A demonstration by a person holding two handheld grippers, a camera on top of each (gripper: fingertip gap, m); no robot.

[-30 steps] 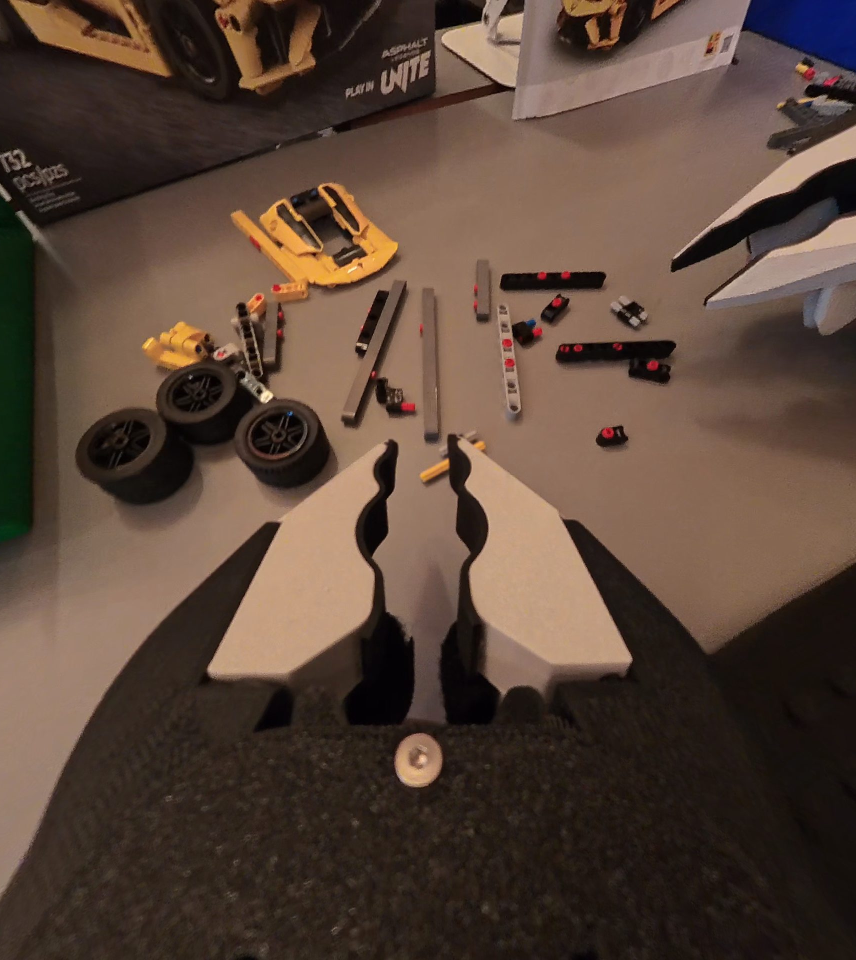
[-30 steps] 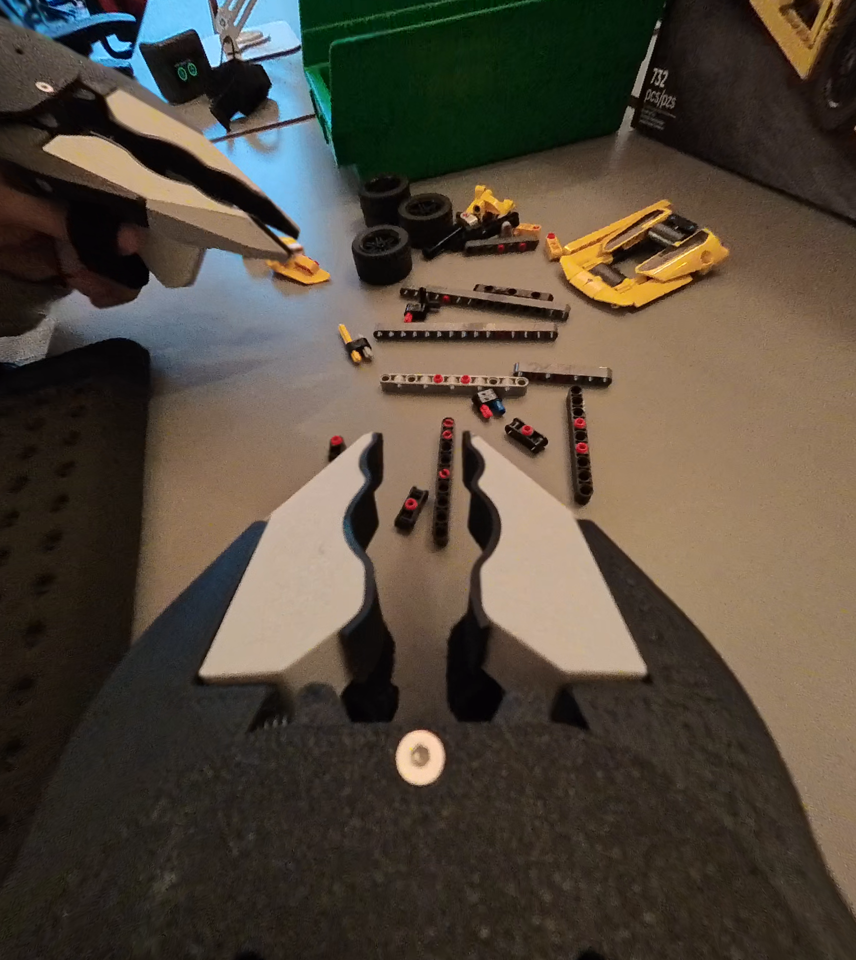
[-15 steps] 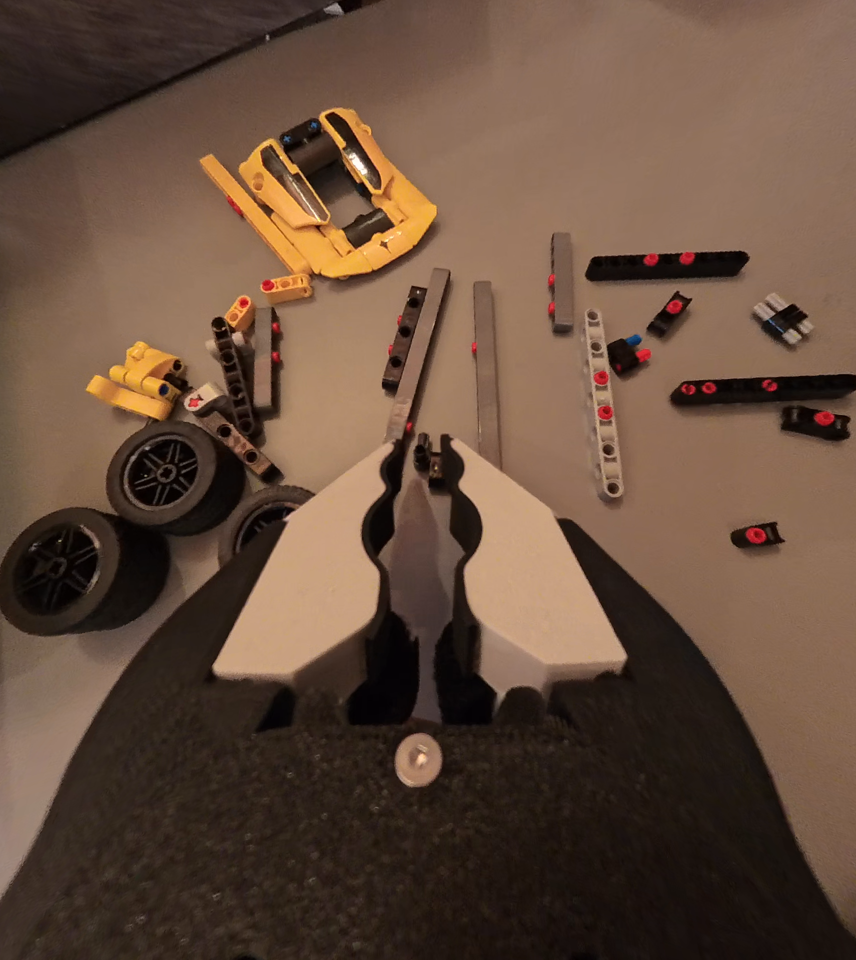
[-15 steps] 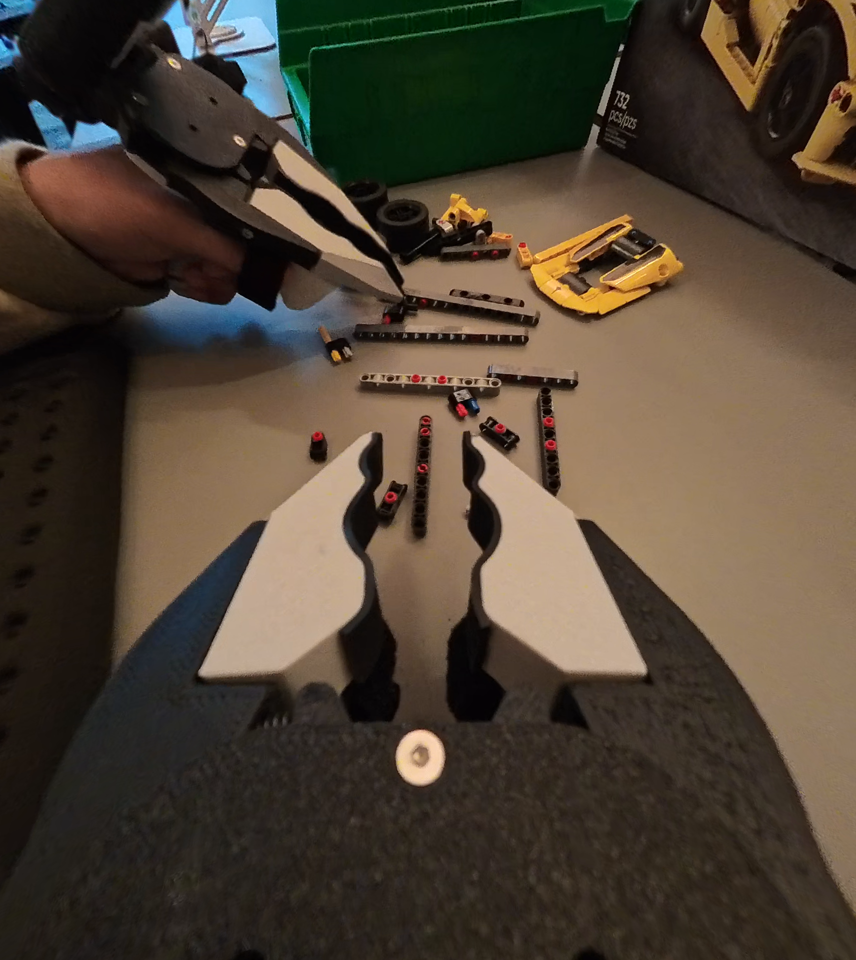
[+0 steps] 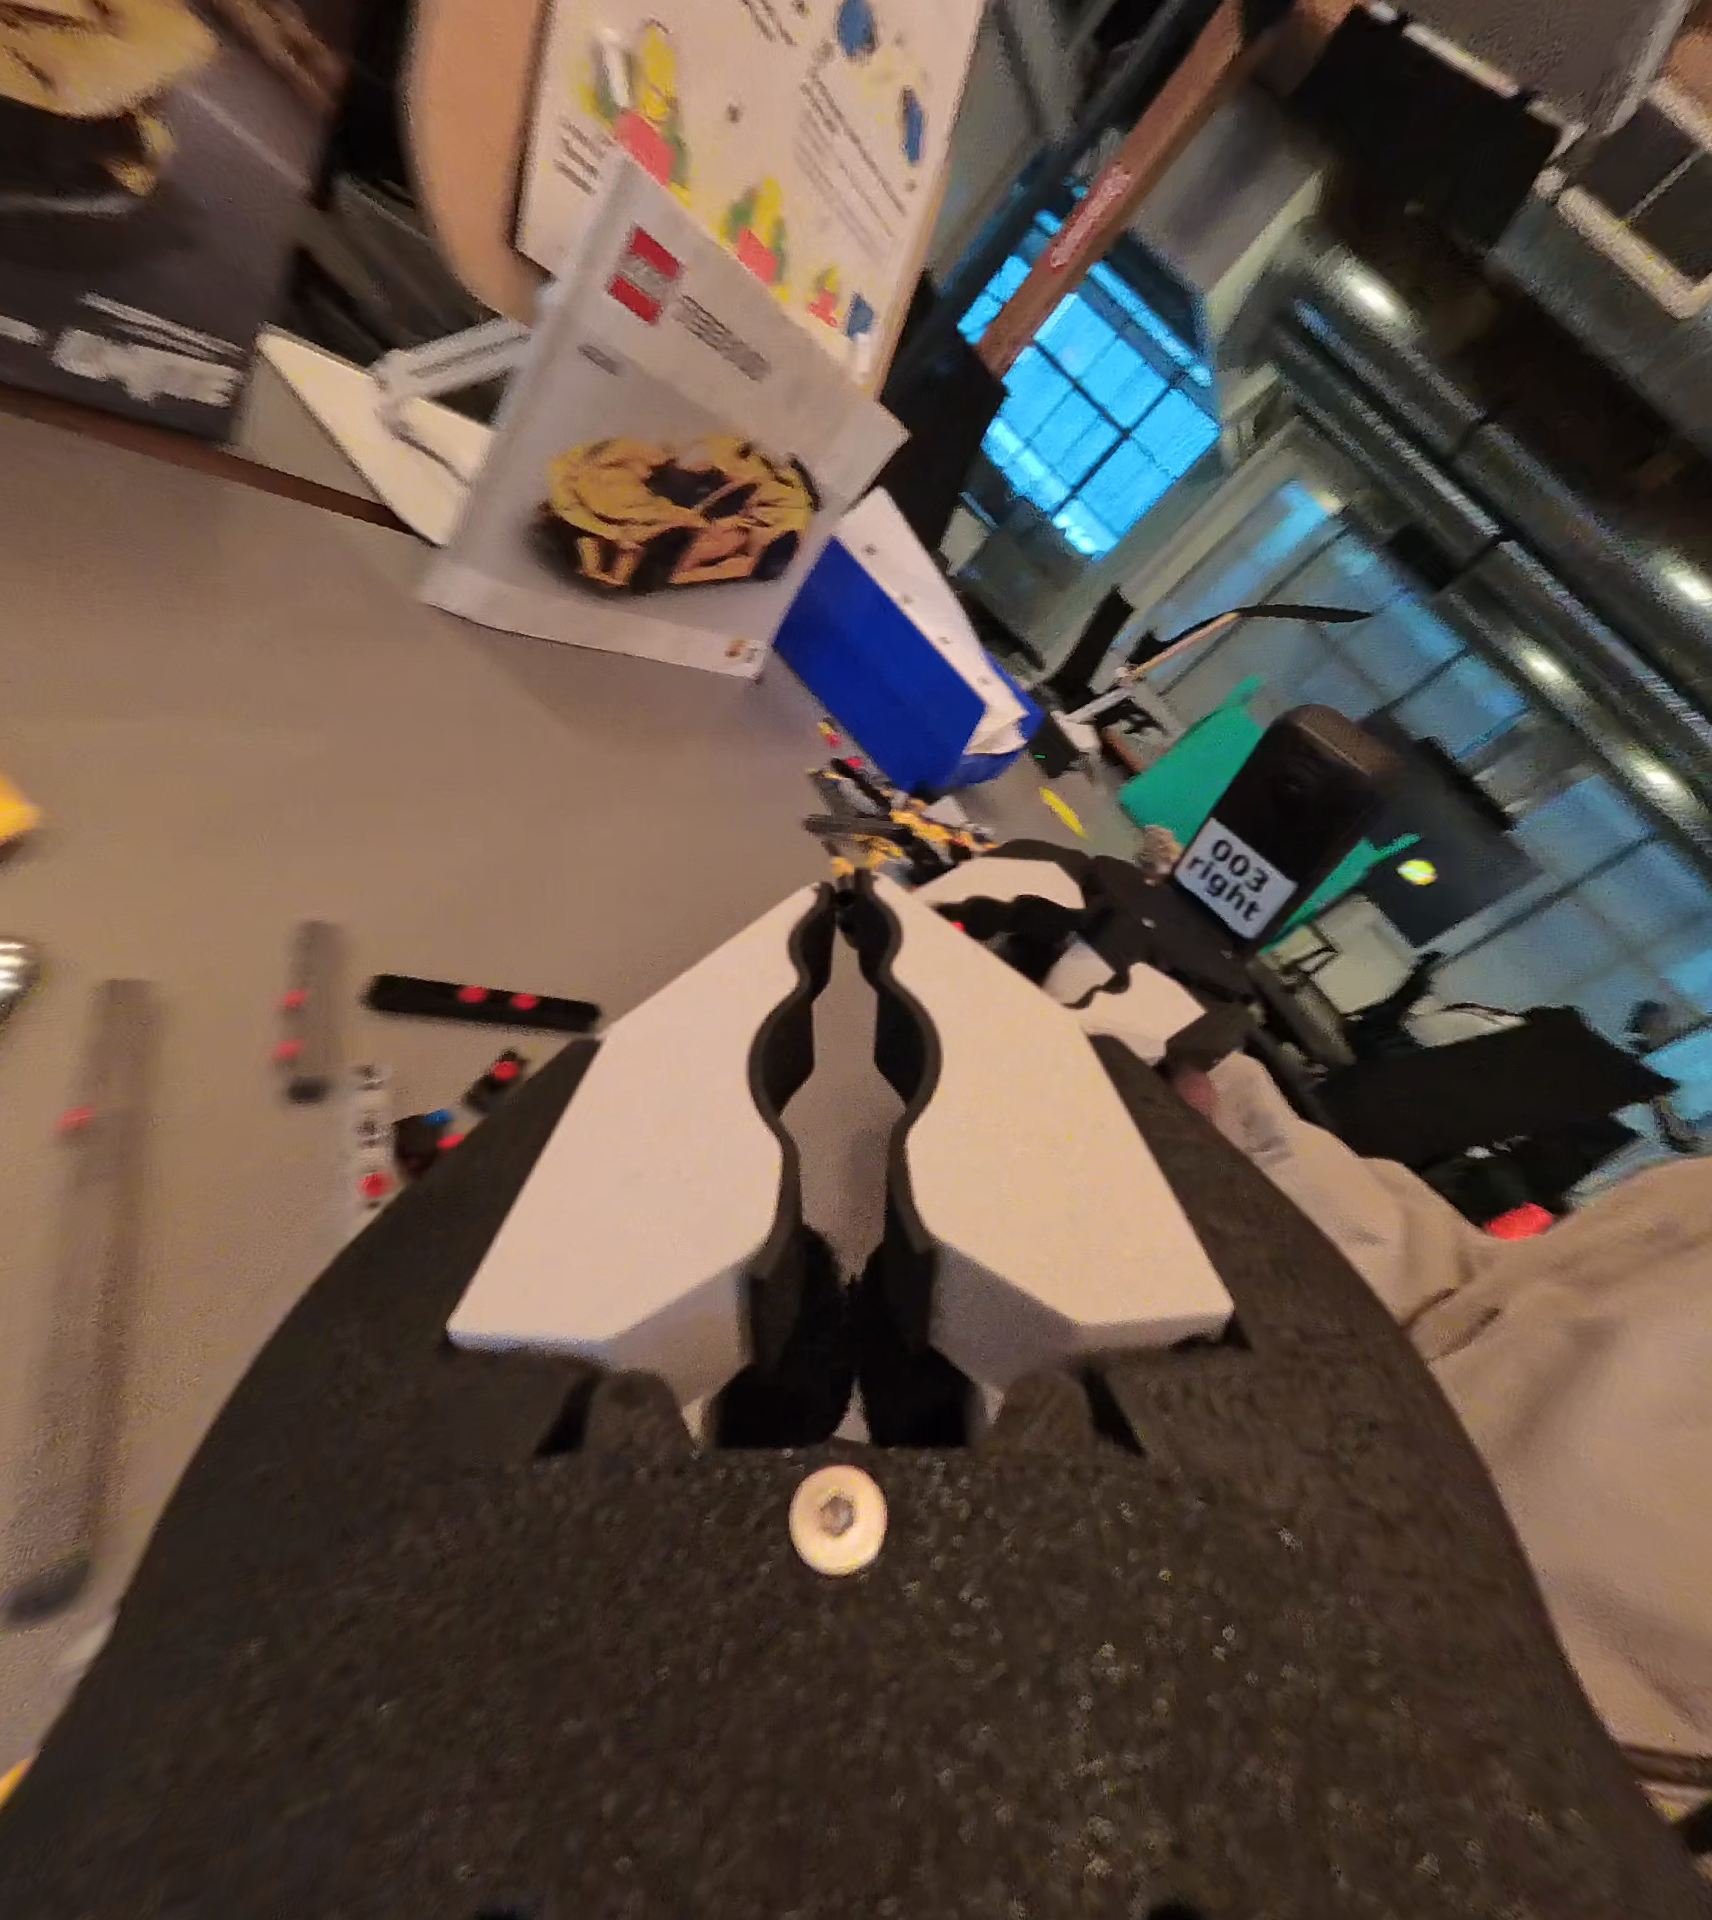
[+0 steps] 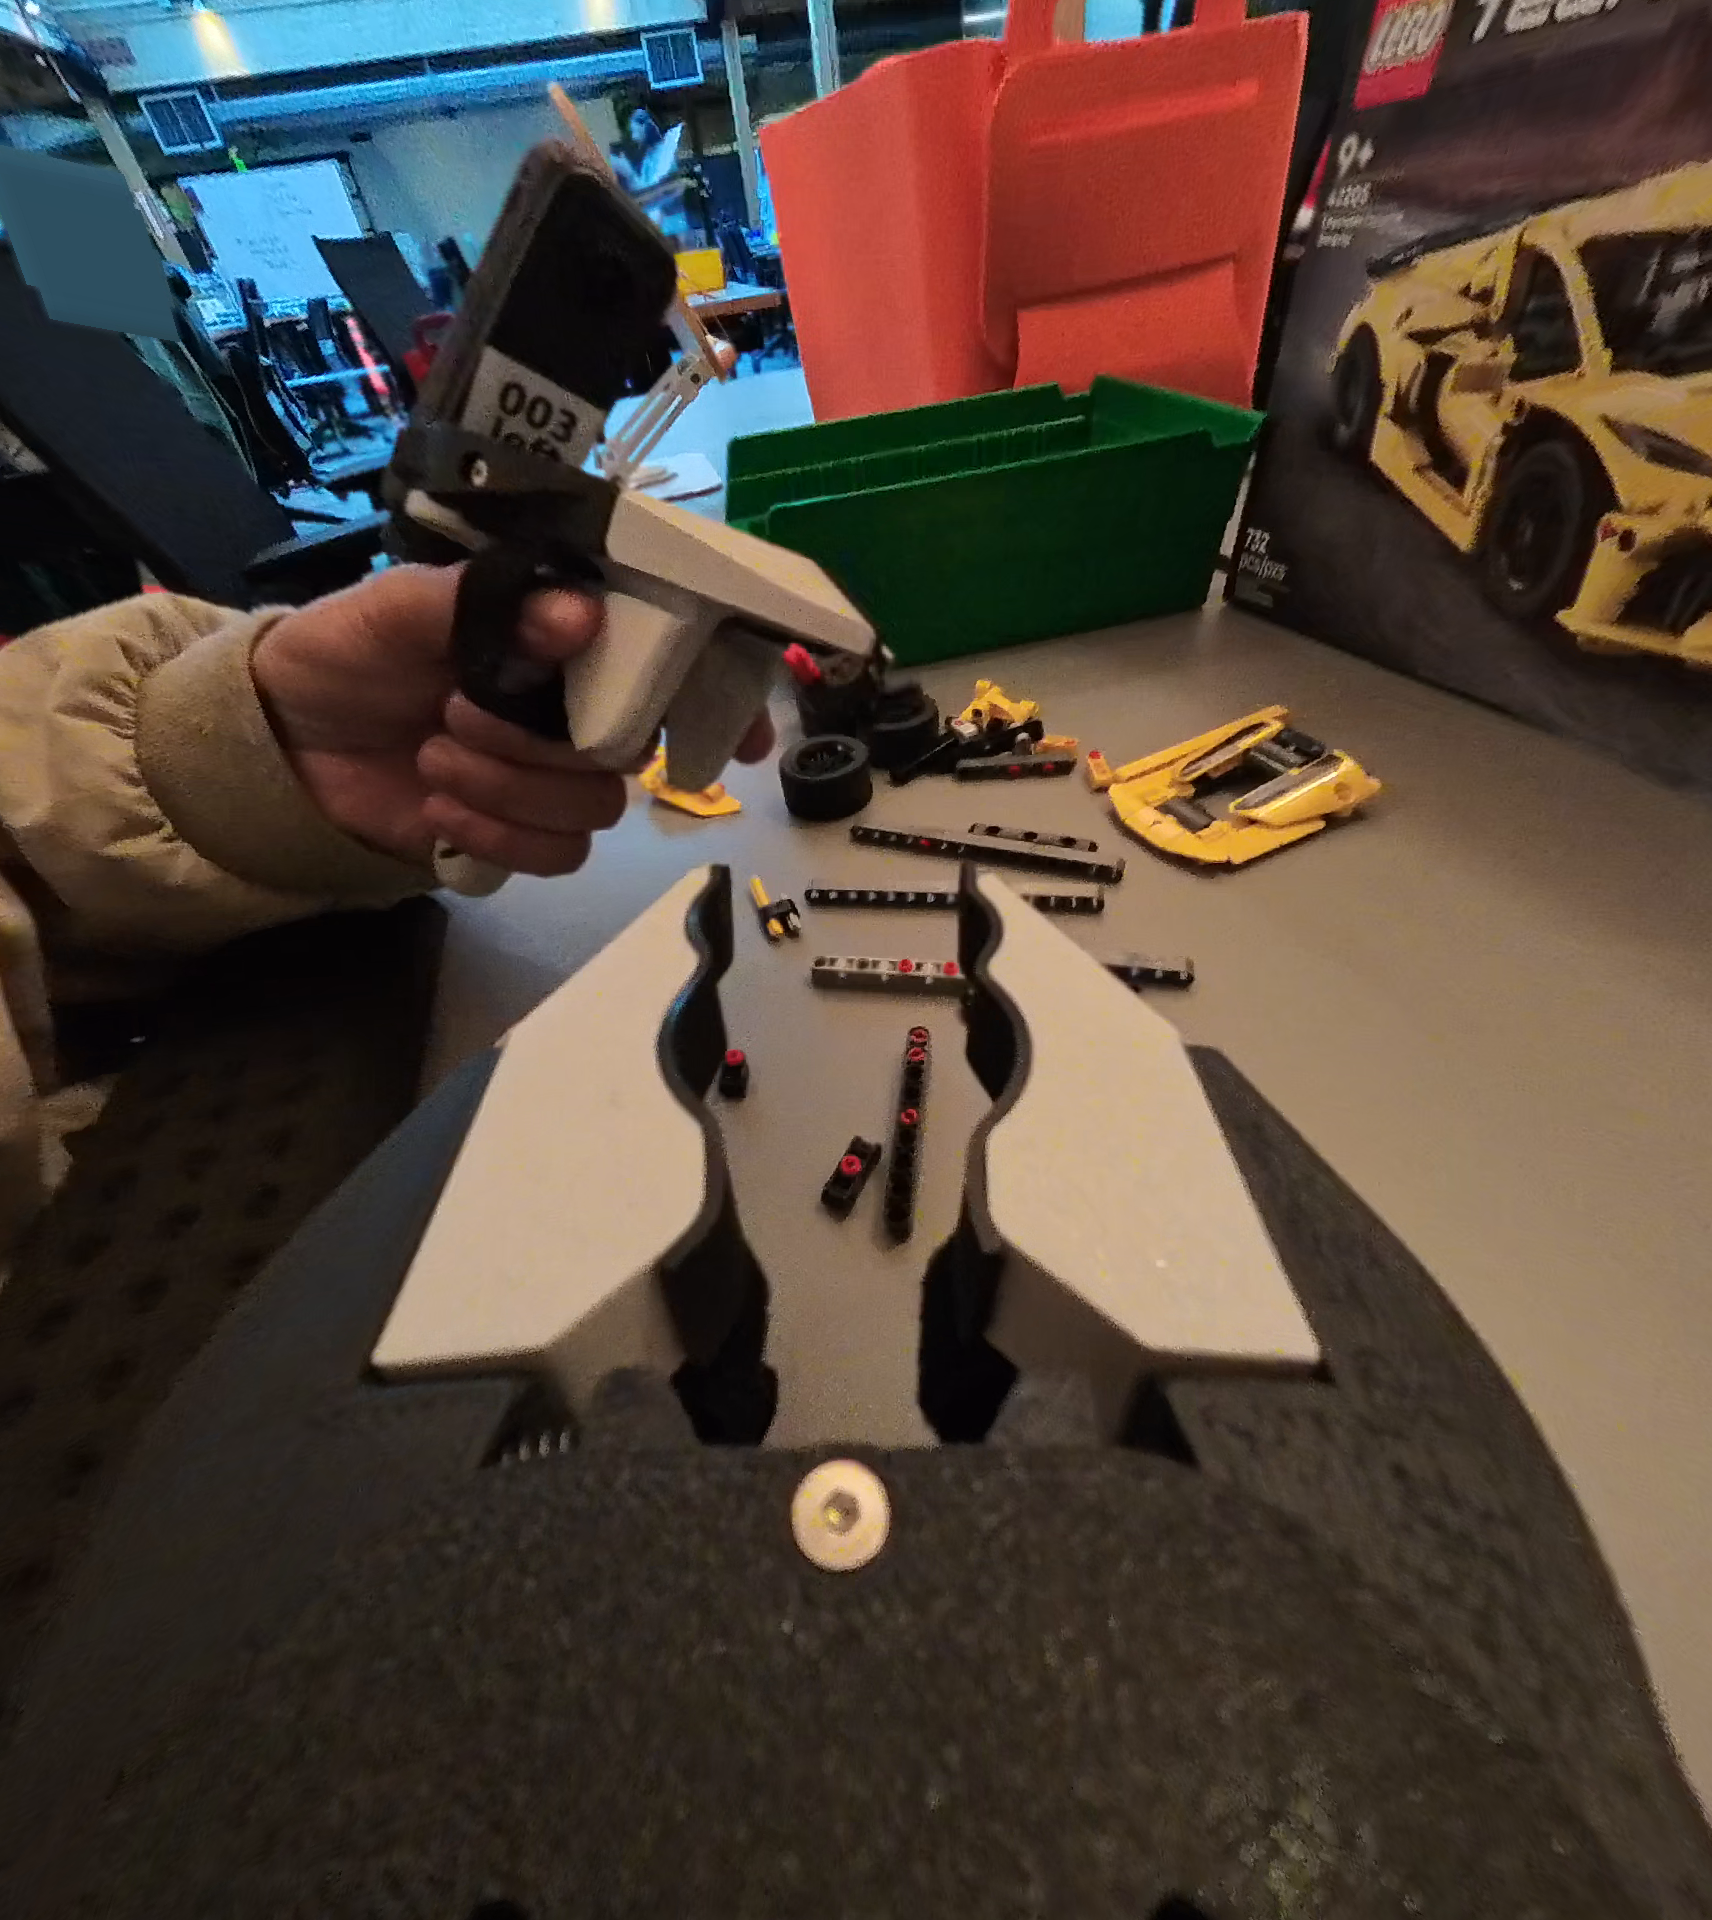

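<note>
The left gripper (image 5: 847, 902) is pinching a small black piece with a red pin (image 6: 810, 665) at the very ends of its fingers. It is hanging well above the grey table (image 6: 1454, 1039), near the black wheels (image 6: 824, 774). A grip that far out on so small a part is, I judge, asking for an even squeeze and a level wrist, since the part could be twisting or slipping free at any jolt. The left wrist view is blurring, which suggests the tool is swinging fast.

Its jaws are standing almost together, with only a sliver of a gap at the tips where the piece is sitting. A hand (image 6: 436, 717) in a beige sleeve is wrapping the handle.

The right gripper (image 6: 844, 891) is hovering low over the table with its jaws spread wide, gripping nothing and touching nothing. Between its fingers the table is showing a black beam with red pins (image 6: 904, 1132), a short black connector (image 6: 850, 1174) just beside it, and a tiny black stud (image 6: 732, 1072) near the left finger (all lying loose).

Farther off, a yellow car panel (image 6: 1236, 795) is lying before a green bin (image 6: 987, 520) and a printed box (image 6: 1558, 364).
</note>
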